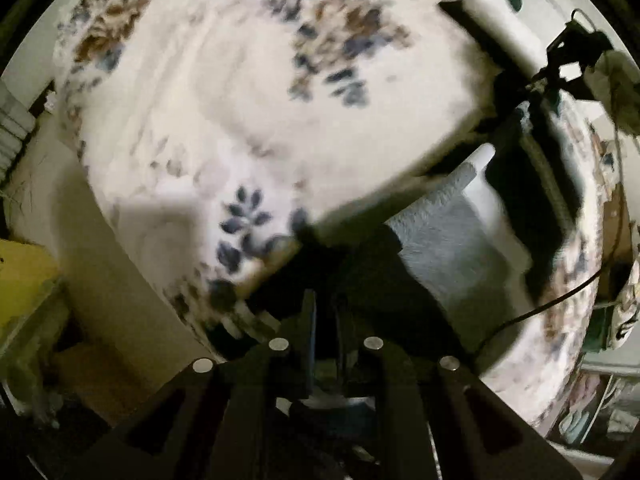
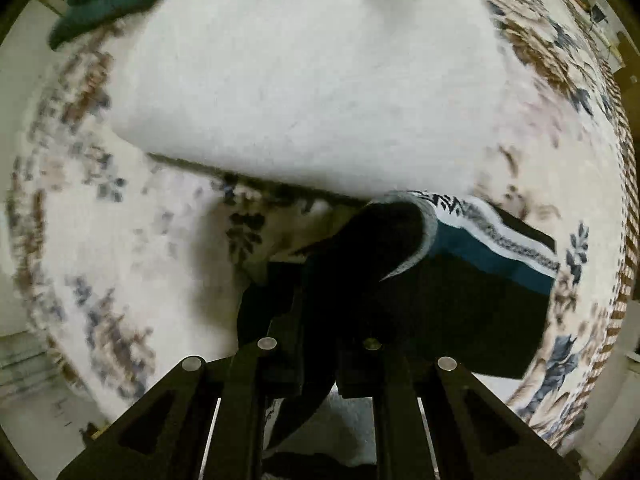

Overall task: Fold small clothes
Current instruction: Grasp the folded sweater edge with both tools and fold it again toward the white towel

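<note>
Clearly the dark garment (image 2: 460, 300), black with a teal band and a white patterned strip along one edge, is the piece being worked: it hangs from both pairs of tongs above the floral bedspread (image 2: 100, 240). In the right wrist view the right tongs (image 2: 320, 344) point almost straight down and are pinched tight on a fold of the black cloth, which bunches up between the fingers and drapes away to the right, so the pinch sits at an edge or corner and the rest falls free. In the left wrist view the left tongs (image 1: 324, 320) are drawn fully together; dark cloth lies at their tips and spreads up and right, most likely the same garment, though blur keeps me from seeing the pinch itself. Held at two points like this, the cloth can be spread or doubled over before being laid down, which I judge to be the step in hand.

Just beyond it lies a white towel-like cloth (image 2: 300, 80), flat on the bedspread, probably kept there as a clean folding surface or as the next piece. At the far edge a dark green garment (image 2: 108, 0) sits in a heap, well apart.
</note>
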The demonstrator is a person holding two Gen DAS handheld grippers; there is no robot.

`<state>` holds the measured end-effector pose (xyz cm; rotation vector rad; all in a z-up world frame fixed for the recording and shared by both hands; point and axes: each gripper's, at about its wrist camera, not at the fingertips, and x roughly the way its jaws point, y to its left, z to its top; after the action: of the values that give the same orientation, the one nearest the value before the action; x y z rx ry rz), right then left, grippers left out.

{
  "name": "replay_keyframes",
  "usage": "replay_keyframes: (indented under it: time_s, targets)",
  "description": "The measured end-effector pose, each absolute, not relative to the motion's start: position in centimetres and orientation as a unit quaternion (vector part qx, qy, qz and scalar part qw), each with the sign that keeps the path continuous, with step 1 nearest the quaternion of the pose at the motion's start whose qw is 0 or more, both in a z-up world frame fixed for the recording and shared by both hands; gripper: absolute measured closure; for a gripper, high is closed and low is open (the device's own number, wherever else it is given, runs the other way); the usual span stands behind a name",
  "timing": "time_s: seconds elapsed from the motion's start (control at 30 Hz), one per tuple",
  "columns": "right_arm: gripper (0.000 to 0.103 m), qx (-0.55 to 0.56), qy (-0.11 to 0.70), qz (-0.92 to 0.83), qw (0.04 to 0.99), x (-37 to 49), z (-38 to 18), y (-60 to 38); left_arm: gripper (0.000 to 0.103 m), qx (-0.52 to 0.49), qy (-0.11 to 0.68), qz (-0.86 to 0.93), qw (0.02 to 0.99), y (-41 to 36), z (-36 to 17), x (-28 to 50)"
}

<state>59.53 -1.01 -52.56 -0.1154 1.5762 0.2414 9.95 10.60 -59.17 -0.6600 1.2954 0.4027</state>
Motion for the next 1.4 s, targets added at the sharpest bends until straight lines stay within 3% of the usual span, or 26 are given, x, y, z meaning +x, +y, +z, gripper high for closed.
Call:
replay_keyframes:
  time_s: [0.1, 0.13, 0.17, 0.2, 0.27, 0.37, 0.63, 0.9, 1.1, 1.33, 1.37, 1.4]
  targets:
    - [0.085, -0.053, 0.729, 0.098, 0.675, 59.7, -55.5, -0.1, 0.092, -0.349, 0.61, 0.15, 0.696, 13.3, -62.3, 9.4]
    - [0.082, -0.047, 0.734, 0.099, 0.67, 59.7, -55.9, -0.3, 0.085, -0.36, 0.609, 0.144, 0.692, 13.8, -62.5, 9.1]
    - [0.07, -0.039, 0.738, 0.106, 0.665, 59.5, -56.0, -0.5, 0.075, -0.366, 0.608, 0.144, 0.689, 14.4, -62.4, 8.6]
    - [0.052, -0.023, 0.742, 0.121, 0.659, 59.1, -55.9, -0.9, 0.069, -0.368, 0.608, 0.145, 0.688, 14.9, -62.1, 8.1]
    - [0.033, 0.009, 0.746, 0.142, 0.65, 58.0, -55.2, -2.3, 0.049, -0.376, 0.605, 0.141, 0.688, 15.6, -61.6, 7.1]
    - [0.025, 0.054, 0.735, 0.173, 0.653, 55.3, -53.3, -5.6, 0.047, -0.379, 0.599, 0.128, 0.694, 16.0, -60.6, 6.3]
    - [0.024, 0.064, 0.713, 0.208, 0.666, 42.9, -50.1, -15.9, 0.047, -0.316, 0.63, 0.107, 0.702, 13.4, -60.2, 9.2]
    - [0.024, 0.168, 0.743, 0.159, 0.627, 32.2, -55.0, -27.4, 0.047, -0.255, 0.601, 0.067, 0.754, 10.2, -53.5, 18.8]
    - [0.024, 0.237, 0.713, 0.131, 0.647, 36.0, -57.0, -29.9, 0.047, -0.226, 0.562, 0.001, 0.796, 8.8, -52.0, 34.4]
    - [0.024, 0.284, 0.666, 0.094, 0.684, 46.5, -57.7, -30.3, 0.047, -0.193, 0.591, -0.083, 0.779, 6.2, -57.5, 52.3]
    - [0.024, 0.289, 0.659, 0.086, 0.69, 48.2, -58.1, -30.2, 0.052, -0.176, 0.599, -0.085, 0.777, 5.8, -58.7, 54.1]
    - [0.024, 0.294, 0.656, 0.082, 0.691, 49.3, -58.4, -30.2, 0.062, -0.169, 0.6, -0.092, 0.777, 5.6, -59.4, 55.1]
